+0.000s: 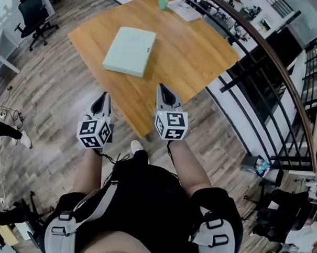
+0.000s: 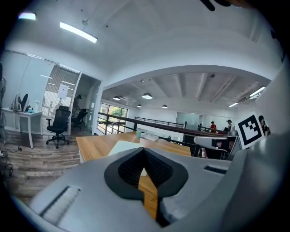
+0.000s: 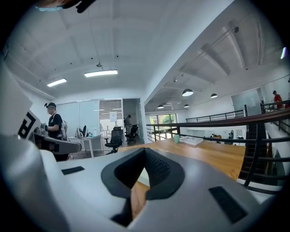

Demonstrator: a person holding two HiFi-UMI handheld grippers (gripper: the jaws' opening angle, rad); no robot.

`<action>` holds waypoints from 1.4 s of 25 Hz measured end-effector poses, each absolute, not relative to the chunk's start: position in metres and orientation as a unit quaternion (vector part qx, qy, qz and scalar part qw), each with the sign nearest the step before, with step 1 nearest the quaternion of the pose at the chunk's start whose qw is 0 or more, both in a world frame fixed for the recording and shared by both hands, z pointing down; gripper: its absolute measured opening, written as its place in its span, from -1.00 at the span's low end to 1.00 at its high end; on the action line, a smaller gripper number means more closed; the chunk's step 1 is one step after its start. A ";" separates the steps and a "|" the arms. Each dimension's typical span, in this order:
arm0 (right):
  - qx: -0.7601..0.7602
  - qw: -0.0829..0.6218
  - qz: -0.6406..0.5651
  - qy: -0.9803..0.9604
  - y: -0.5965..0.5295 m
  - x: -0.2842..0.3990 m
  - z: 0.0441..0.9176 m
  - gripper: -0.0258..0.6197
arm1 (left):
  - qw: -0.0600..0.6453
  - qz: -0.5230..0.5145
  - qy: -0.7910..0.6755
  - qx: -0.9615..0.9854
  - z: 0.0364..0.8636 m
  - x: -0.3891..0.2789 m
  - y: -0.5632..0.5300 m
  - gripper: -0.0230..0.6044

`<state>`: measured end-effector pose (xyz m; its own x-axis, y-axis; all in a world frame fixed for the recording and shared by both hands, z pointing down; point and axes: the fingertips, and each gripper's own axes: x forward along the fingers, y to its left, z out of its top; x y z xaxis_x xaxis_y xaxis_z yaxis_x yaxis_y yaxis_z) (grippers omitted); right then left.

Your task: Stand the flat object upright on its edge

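Both tools are smooth grey moulded shells with black ribbed pads and one marker cube each. The left tool (image 1: 104, 97) and the right tool (image 1: 162, 89) have their jaws pressed together on nothing, and both are held by the near edge of the rectangular wood-grain table (image 1: 197, 53). One pale green flat rectangular slab (image 1: 130, 50), smooth-faced and square-cornered, lies flat on the table ahead of both tools and apart from them. Near the far edge stand one small green cup (image 1: 163, 3) and one flat white stack of papers (image 1: 185, 9).
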<state>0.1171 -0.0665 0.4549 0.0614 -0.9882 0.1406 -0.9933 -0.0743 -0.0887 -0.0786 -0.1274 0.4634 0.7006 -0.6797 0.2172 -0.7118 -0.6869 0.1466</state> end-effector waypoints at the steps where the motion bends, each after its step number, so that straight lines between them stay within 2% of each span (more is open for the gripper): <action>1: 0.726 0.019 0.086 -0.682 -0.076 0.121 0.457 -0.91 | 0.114 0.074 -0.382 0.914 0.465 -0.076 -0.137 -0.92; 12: 0.712 0.033 0.120 -0.691 -0.163 0.140 0.471 -0.91 | 0.127 0.101 -0.404 0.900 0.480 -0.075 -0.225 -0.92; 21: 0.678 0.031 0.163 -0.716 -0.229 0.181 0.495 -0.91 | 0.114 0.108 -0.449 0.879 0.480 -0.053 -0.278 -0.92; 28: 0.655 0.038 0.204 -0.727 -0.284 0.204 0.523 -0.91 | 0.153 0.131 -0.478 0.855 0.500 -0.042 -0.328 -0.92; 32: 0.634 0.038 0.268 -0.724 -0.311 0.211 0.556 -0.72 | 0.170 0.169 -0.479 0.845 0.526 -0.040 -0.355 -0.91; 33: 0.631 0.039 0.285 -0.721 -0.316 0.214 0.566 -0.69 | 0.177 0.177 -0.477 0.843 0.532 -0.039 -0.362 -0.88; 35: 0.622 0.041 0.320 -0.714 -0.326 0.219 0.583 -0.60 | 0.194 0.191 -0.468 0.841 0.545 -0.036 -0.376 -0.61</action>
<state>0.2191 -0.3263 0.5831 -0.2231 -0.8618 0.4555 -0.9137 0.0220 -0.4059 -0.0362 -0.3760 0.5453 0.4898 -0.7127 0.5021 -0.8607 -0.4871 0.1482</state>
